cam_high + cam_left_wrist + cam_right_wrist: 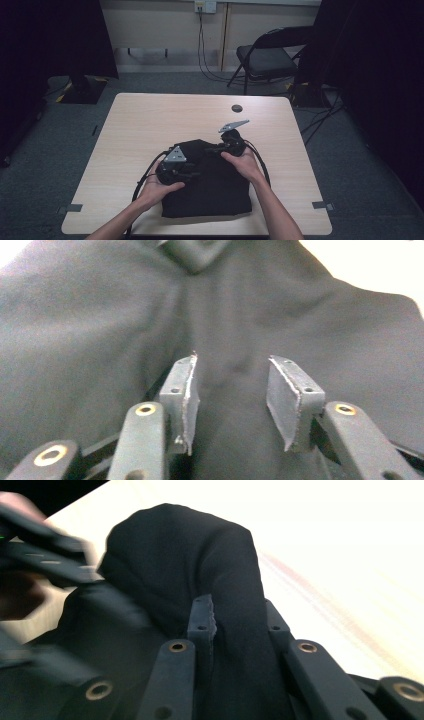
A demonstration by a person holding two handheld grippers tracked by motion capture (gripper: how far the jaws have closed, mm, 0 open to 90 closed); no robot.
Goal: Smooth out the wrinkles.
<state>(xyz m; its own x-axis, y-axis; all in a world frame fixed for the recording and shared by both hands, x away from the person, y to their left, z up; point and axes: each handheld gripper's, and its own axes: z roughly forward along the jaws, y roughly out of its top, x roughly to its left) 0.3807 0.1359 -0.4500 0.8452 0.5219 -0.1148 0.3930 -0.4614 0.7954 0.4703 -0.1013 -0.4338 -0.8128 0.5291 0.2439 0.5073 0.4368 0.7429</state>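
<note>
The left gripper [232, 400] stands nearest its own camera, with its two black jaws spread apart and the pads [282, 405] bare. The jaws hang just above a black garment [100, 340]; no cloth lies between them and neither pad presses on the fabric.

In the right gripper view, the right gripper [235, 625] is clamped on a raised fold of the same black garment [190, 550]. The fold stands up between the jaws as a rounded hump and covers most of the far pad. The near pad [202, 620] is visible against the cloth. A blurred part of the other gripper appears at the left edge of this view.

In the high view, the black garment [215, 192] lies as a roughly square folded pile on the near half of a light wooden table [150, 120], close to the person's edge. The left gripper [192, 174] is over the left part of the pile, held by the left hand [160, 187]. The right gripper [212, 148] is at the far right corner of the pile, held by the right hand [245, 162]. Each gripper carries a grey three-cornered plate on top.

A small dark round disc [237, 108] sits near the far edge of the table, well apart from the garment. A black folding chair [270, 57] stands on the floor beyond the table.
</note>
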